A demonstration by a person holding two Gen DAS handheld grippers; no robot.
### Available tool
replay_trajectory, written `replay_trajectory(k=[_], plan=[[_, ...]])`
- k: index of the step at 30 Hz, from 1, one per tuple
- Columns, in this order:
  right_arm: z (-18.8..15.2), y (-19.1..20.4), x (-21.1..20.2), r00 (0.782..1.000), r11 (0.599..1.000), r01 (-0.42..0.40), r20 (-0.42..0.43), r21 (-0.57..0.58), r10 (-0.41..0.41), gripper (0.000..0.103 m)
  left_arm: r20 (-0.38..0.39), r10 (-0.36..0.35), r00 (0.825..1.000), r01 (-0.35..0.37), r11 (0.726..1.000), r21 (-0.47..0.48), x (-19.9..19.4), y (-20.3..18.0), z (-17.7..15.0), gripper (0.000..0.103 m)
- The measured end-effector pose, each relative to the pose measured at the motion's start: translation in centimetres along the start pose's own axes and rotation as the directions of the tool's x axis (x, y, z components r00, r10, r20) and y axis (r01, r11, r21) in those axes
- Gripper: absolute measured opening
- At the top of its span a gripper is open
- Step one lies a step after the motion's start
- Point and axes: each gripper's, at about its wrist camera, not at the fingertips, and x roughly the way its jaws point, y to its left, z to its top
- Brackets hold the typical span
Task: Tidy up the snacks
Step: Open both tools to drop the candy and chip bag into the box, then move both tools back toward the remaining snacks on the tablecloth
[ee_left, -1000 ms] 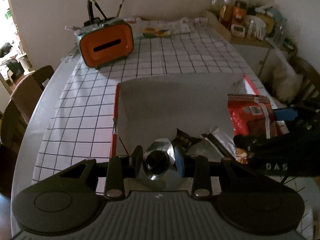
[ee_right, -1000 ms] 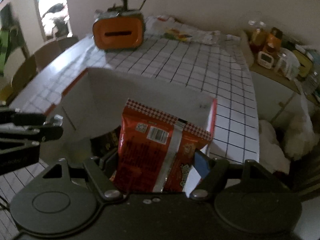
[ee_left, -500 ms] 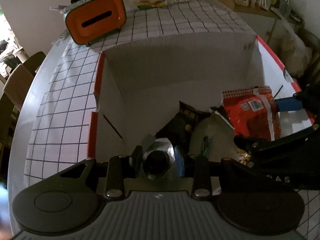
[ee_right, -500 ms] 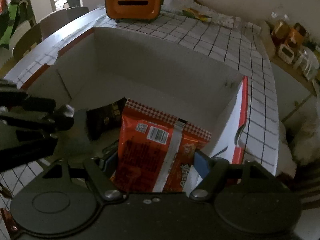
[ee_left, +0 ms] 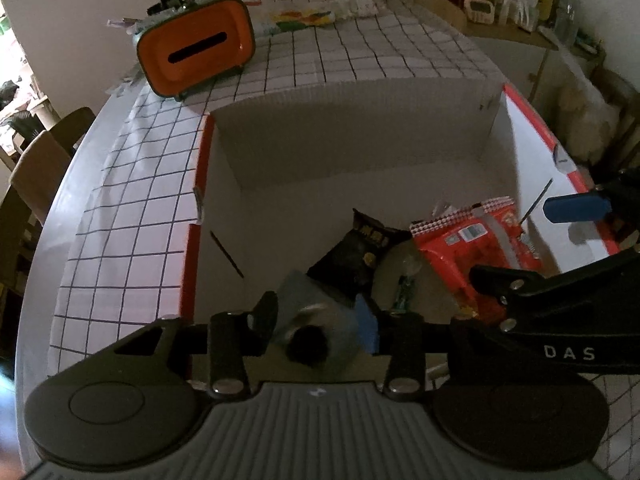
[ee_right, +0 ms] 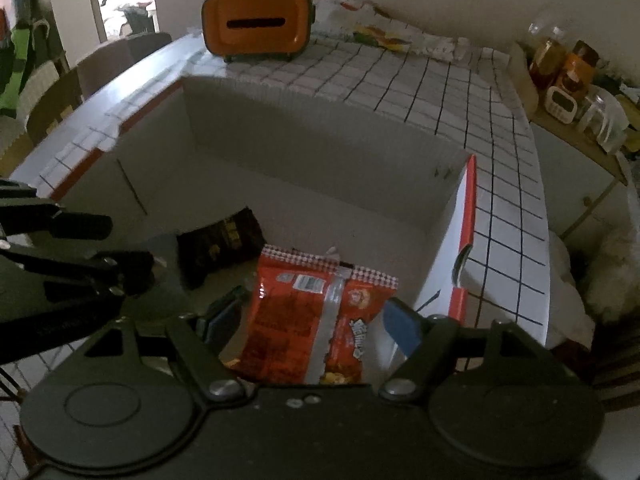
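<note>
The left claw (ee_left: 316,312) hangs low inside a large open white cardboard box with red outer edges (ee_left: 360,120), which sits on a table covered with a white cloth checked in thin dark lines (ee_left: 132,200). Its jaws are opening, and a crinkled silver foil snack packet (ee_left: 316,320) is between them, blurred in the left wrist view; whether the pads still press on it I cannot tell.

The right claw (ee_right: 316,320) is over the near right corner of the same box. Its jaws are opening too, standing wide, with a red snack bag with a checked top edge and a silver back seam (ee_right: 316,312) upright between them. The blue pad on the right looks to stand a little apart from the bag's edge, while the left pad is right beside its other edge; contact there is unclear.

On the box floor, between the two claws, lies a black snack packet with yellow print (ee_left: 364,248), and just beside it a pale, translucent packet (ee_left: 400,276), touching the red bag's side.

At the far end of the table stands an orange box with a dark slot and a grey-green frame (ee_right: 258,24). Jars and containers (ee_right: 568,72) crowd a side counter to the right. Wooden chairs (ee_left: 40,168) stand along the table's left side.
</note>
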Motion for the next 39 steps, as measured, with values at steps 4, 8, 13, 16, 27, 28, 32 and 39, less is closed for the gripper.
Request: replay_trajectory(k=[4,8,13,16,27,28,32,39], plan=[[-0.1,0.1,-1.7,0.999,1.0,-0.007,0.031,0.019,0.007,0.082,0.032,-0.015,0.999,0.015,1.0,-0.006,-1.6,0.3,-0.3,0.049],[-0.3,0.4,-3.8,0.998,0.999,-0.012,0.067,0.03,0.01,0.084,0.069,-0.023,0.997,0.024,1.0,-0.003,-3.4,0.5,-0.6,0.054],[-1.0,0.7,-6.6,0.994,0.997,-0.037,0.108,0.072,0.029,0.085,0.115,-0.042,0.993,0.043,0.999,-0.005,-6.2,1.1,-1.6,0.057],[-1.7,1.2,-8.5,0.99,0.995,-0.049,0.139,0.084,0.037,0.087,0.144,-0.044,0.989,0.044,0.999,0.002,-8.1,1.3,-2.5,0.061],[-4.8,3.7,-15.0,0.969,0.99,-0.083,0.24,0.112,0.054,0.097,0.239,-0.076,0.968,0.073,0.997,0.02,-14.4,2.1,-6.2,0.07],[-5.1,3.9,-15.5,0.967,0.99,-0.087,0.247,0.111,0.057,0.097,0.246,-0.081,0.966,0.078,0.997,0.021,-15.0,2.2,-6.6,0.071],[-6.6,4.9,-17.5,0.959,0.989,-0.101,0.276,0.111,0.067,0.1,0.272,-0.097,0.957,0.09,0.995,0.038,-16.9,2.5,-8.2,0.076],[-9.4,6.7,-19.6,0.954,0.987,-0.12,0.286,0.107,0.085,0.102,0.301,-0.116,0.946,0.107,0.993,0.046,-19.0,2.8,-11.5,0.08]])
